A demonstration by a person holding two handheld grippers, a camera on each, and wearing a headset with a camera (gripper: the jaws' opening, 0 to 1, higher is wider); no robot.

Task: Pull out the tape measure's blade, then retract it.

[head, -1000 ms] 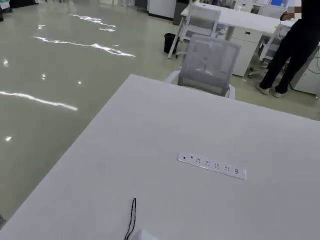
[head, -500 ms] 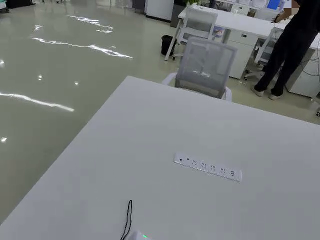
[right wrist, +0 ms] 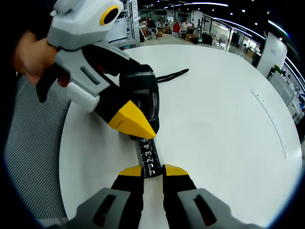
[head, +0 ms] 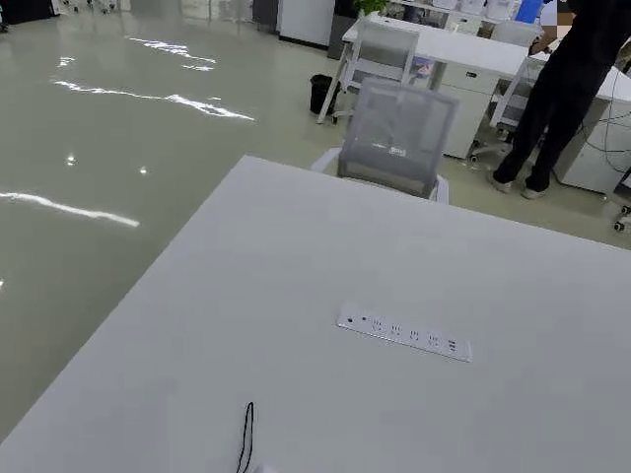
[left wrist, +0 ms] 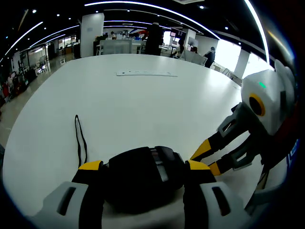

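A black tape measure (left wrist: 143, 179) rests low on the white table (left wrist: 143, 105), and my left gripper (left wrist: 144, 165) is shut on its body, one yellow-tipped jaw on each side. In the right gripper view the same tape measure (right wrist: 145, 95) sits between the left gripper's jaws at upper left. A short length of blade (right wrist: 148, 157) with printed numbers sticks out of it. My right gripper (right wrist: 152, 170) is shut on that blade's end. The tape measure's black wrist strap (left wrist: 80, 138) trails on the table beside it; the strap (head: 246, 439) shows at the head view's bottom edge.
A white power strip (head: 404, 335) lies mid-table, well beyond the grippers. A grey mesh chair (head: 394, 133) stands at the table's far edge. A person in dark clothes (head: 562, 89) stands by other desks behind. A hand (right wrist: 33, 57) holds the left gripper.
The head camera has tilted a little, so the whole picture has shifted. The white gripper top at the bottom edge has slipped almost out of the picture. Nothing on the table has visibly moved.
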